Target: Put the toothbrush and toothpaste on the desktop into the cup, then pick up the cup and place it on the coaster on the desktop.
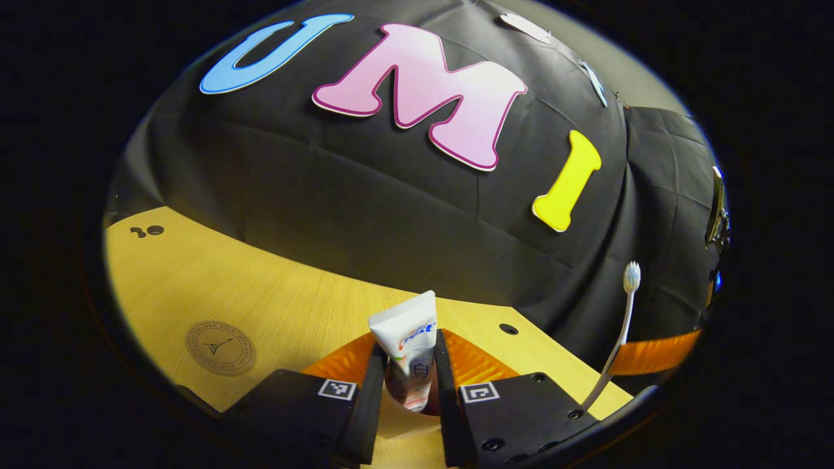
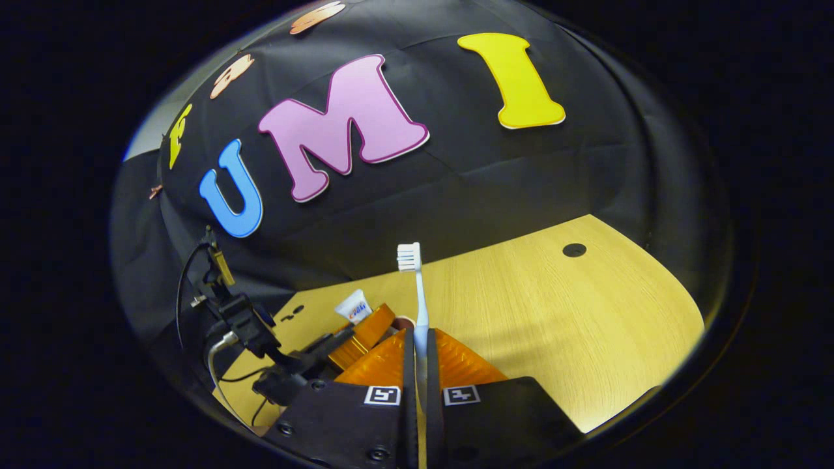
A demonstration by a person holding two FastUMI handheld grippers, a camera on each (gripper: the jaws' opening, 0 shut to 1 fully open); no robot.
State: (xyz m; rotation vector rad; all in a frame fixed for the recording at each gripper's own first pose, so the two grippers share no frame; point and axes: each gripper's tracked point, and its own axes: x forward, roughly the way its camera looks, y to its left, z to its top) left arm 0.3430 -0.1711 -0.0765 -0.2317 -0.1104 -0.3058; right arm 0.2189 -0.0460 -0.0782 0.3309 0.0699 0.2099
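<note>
Between my left gripper's (image 1: 409, 374) fingers the toothpaste (image 1: 408, 339) stands upright, crimped end up, cap end down, both fingers pressing its sides. I judge it is held that way so the narrow end can drop straight into the cup; a round rim shows just under the tube, which I take for the cup's mouth, though too little of it shows to be sure. Off to the left on the bench (image 1: 273, 299) lies the coaster (image 1: 220, 347), flat and well apart from the tube.

My right gripper (image 2: 420, 365) is closed narrowly on the toothbrush (image 2: 417, 293), its handle pinched between both fingers and the bristle head pointing up, clear of the bench. Upright like this, it should slide in handle first. From the right gripper view, the left gripper with the toothpaste sits just beside and slightly ahead.
</note>
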